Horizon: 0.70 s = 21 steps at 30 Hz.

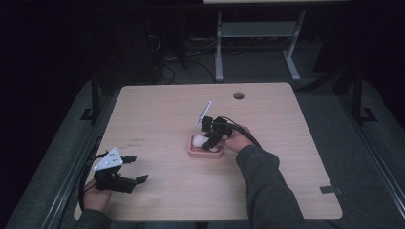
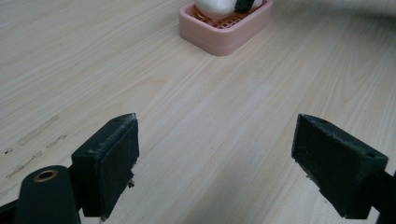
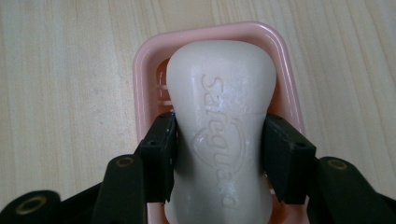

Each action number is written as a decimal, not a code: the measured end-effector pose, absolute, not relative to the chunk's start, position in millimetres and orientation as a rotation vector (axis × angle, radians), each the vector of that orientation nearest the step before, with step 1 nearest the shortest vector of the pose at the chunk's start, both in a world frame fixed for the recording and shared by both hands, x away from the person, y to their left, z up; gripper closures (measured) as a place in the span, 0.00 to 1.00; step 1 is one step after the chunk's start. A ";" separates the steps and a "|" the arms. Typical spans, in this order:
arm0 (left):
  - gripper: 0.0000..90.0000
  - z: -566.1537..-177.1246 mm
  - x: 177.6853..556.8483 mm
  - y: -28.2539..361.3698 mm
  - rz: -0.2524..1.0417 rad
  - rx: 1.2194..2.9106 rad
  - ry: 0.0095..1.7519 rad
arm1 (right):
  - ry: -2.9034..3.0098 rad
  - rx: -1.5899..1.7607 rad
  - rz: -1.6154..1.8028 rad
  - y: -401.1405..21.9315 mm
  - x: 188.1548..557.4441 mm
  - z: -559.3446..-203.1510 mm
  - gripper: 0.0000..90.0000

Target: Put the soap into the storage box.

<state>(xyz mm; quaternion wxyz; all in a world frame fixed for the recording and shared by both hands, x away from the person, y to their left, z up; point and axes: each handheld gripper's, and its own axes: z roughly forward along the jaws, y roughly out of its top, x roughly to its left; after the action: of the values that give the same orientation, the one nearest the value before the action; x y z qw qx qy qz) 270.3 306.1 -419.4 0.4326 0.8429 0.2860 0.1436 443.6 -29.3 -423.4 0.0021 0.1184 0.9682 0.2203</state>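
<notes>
1. The right gripper (image 3: 218,149) is clamping a white soap bar (image 3: 219,121) by its narrow waist, over a pink soap dish (image 3: 280,46) at mid-table.
2. The left gripper (image 2: 215,163) is hovering with jaws spread wide, nothing between them, near the wooden table (image 1: 157,109)'s front-left edge.

The table (image 1: 157,109) is pale wood-grain laminate, smooth and matt, with a few dark scuffs near its left edge. The bar of soap (image 3: 219,116) is white, waxy and faintly glossy with raised lettering, and it sits in a smooth pink plastic dish (image 3: 285,60) with a slatted floor. The black pads (image 2: 109,163) of the left gripper (image 2: 215,163) look matt, rubbery and rough at their edges.
</notes>
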 end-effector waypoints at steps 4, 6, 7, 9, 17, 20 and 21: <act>0.16 -419.5 270.2 306.1 0.356 2.097 0.717 | 3.037 0.378 0.695 -29.2 443.7 -424.3 0.54; 0.16 -419.3 270.3 306.2 0.358 2.099 0.713 | 3.036 0.375 0.689 -28.5 443.2 -424.4 0.54; 0.16 -419.3 270.2 306.1 0.358 2.099 0.712 | 3.034 0.375 0.687 -28.3 443.0 -424.5 0.54; 0.16 -419.3 270.3 306.1 0.358 2.101 0.712 | 3.033 0.379 0.685 -28.0 442.7 -424.8 0.54; 0.16 -419.2 270.2 306.1 0.359 2.099 0.712 | 3.030 0.381 0.685 -27.0 442.5 -426.9 0.53; 0.16 -419.2 270.2 306.1 0.358 2.099 0.713 | 3.032 0.385 0.684 -26.6 442.3 -427.8 0.53; 0.16 -419.2 270.2 306.3 0.359 2.100 0.712 | 3.029 0.387 0.689 -26.8 442.2 -427.9 0.53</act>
<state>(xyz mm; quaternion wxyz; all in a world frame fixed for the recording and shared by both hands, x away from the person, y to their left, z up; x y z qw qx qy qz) 270.2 306.3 -419.2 0.4330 0.8427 0.2859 0.1439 442.2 -26.8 -427.9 0.0055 0.1236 0.9676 0.2199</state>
